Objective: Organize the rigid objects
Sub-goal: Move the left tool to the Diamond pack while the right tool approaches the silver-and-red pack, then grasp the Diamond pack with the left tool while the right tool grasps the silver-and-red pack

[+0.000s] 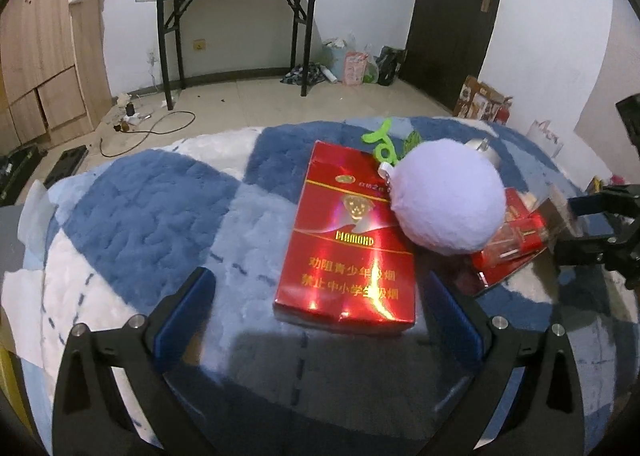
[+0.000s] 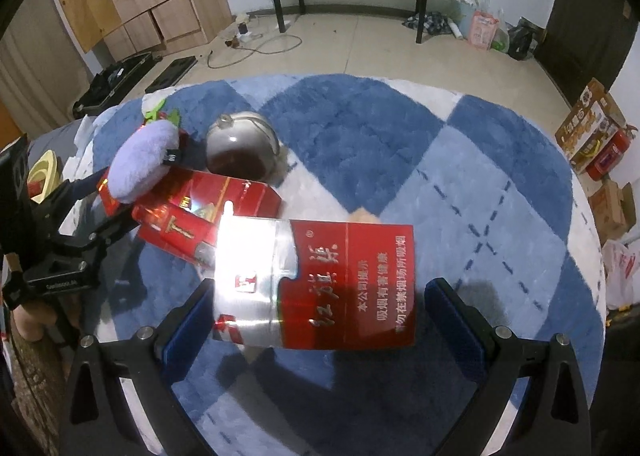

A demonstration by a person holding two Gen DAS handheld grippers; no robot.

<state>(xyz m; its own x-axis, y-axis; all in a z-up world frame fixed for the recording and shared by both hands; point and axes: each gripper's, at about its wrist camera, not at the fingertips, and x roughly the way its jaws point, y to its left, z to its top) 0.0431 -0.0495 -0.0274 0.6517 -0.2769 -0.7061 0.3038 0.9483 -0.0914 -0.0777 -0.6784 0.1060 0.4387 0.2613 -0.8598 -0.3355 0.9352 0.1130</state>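
A red "DIAMOND" cigarette box (image 1: 344, 240) lies flat on the blue-and-white plush rug (image 1: 140, 215). Its near end sits between the fingers of my left gripper (image 1: 320, 312), which is open with gaps on both sides. A purple plush eggplant (image 1: 448, 195) with green leaves rests on the box's far right corner. Beside it lies a second red box (image 2: 208, 211), with a round silver metal object (image 2: 240, 147) behind. A red-and-silver cigarette box (image 2: 320, 284) lies tilted between the fingers of my right gripper (image 2: 320, 316), which is open around it. The plush eggplant (image 2: 144, 163) shows at the left.
The rug's (image 2: 400, 135) rounded edge drops to a tiled floor. Beyond stand a black folding table (image 1: 236, 15), wooden cabinets (image 1: 40, 55), a dark door (image 1: 452, 15), bags (image 1: 356, 63) by the wall and cartons (image 2: 592, 127) at the right. A hand holds the left gripper (image 2: 80, 207).
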